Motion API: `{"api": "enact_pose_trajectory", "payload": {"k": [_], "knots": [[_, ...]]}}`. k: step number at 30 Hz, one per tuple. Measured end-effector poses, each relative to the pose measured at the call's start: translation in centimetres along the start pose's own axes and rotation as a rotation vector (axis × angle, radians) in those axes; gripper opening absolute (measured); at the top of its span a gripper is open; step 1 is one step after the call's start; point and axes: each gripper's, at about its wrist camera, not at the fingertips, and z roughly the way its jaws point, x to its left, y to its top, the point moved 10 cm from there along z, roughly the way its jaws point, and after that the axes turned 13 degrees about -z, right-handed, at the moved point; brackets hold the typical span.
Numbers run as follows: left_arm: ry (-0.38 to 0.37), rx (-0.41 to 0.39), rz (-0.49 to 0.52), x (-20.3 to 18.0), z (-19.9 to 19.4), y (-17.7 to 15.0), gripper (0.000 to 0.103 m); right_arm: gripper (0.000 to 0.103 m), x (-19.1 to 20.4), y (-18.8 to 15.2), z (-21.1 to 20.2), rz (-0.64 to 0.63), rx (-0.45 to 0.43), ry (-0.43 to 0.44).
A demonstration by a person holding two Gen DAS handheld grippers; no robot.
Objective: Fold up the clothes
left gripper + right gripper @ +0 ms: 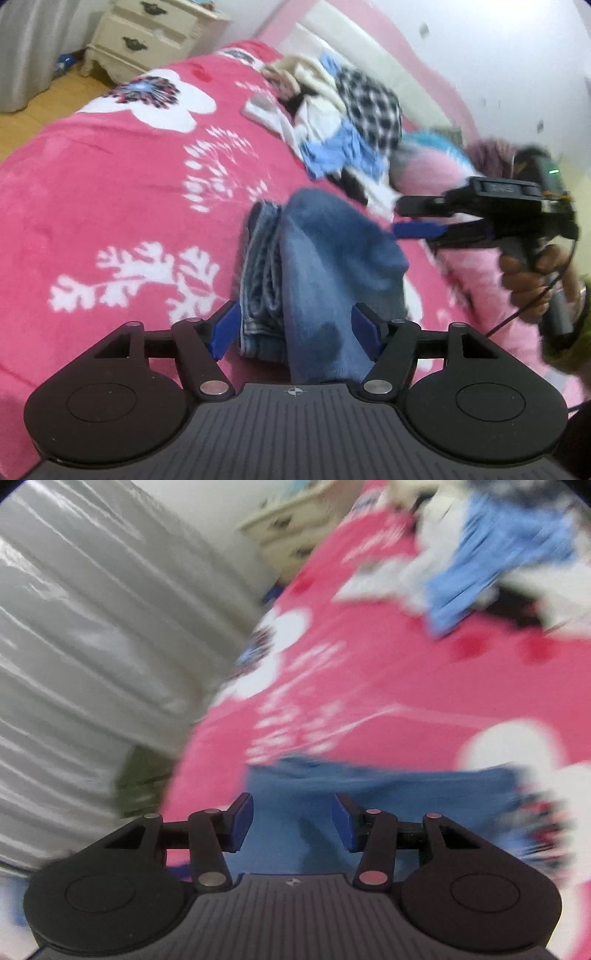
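The folded jeans (pixel 317 266) lie on the bed's pink floral blanket (pixel 122 192), a thick bundle with stacked denim layers showing along its left edge. The left gripper (pixel 295 328) hovers at the near end of the bundle with its blue-padded fingers spread wide to either side of the denim, not clamped on it. In the left wrist view the right gripper (pixel 410 218), held in a hand (pixel 532 280), points at the far right edge of the jeans; its own blurred camera shows the fingers parted over blue denim (pixel 369 786), holding nothing. Beyond the jeans sits a heap of unfolded clothes (pixel 343 122), with a checked garment and a light blue one on it. A cream nightstand (pixel 147 33) stands past the bed's far corner, beside a grey curtain (pixel 92 646)
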Motion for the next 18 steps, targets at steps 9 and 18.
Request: {"api": "enact_pose_trajectory", "payload": {"k": [9,18], "knots": [[0.162,0.055,0.129,1.5,1.1,-1.2,0.059,0.027,-6.6,-9.0,-2.1,-0.110,0.000,-0.294],[0.133,-0.019,0.129,-1.6,2.7,5.1,0.065,0.027,-8.4,-5.4,-1.6,-0.172,-0.097,-0.277]]}}
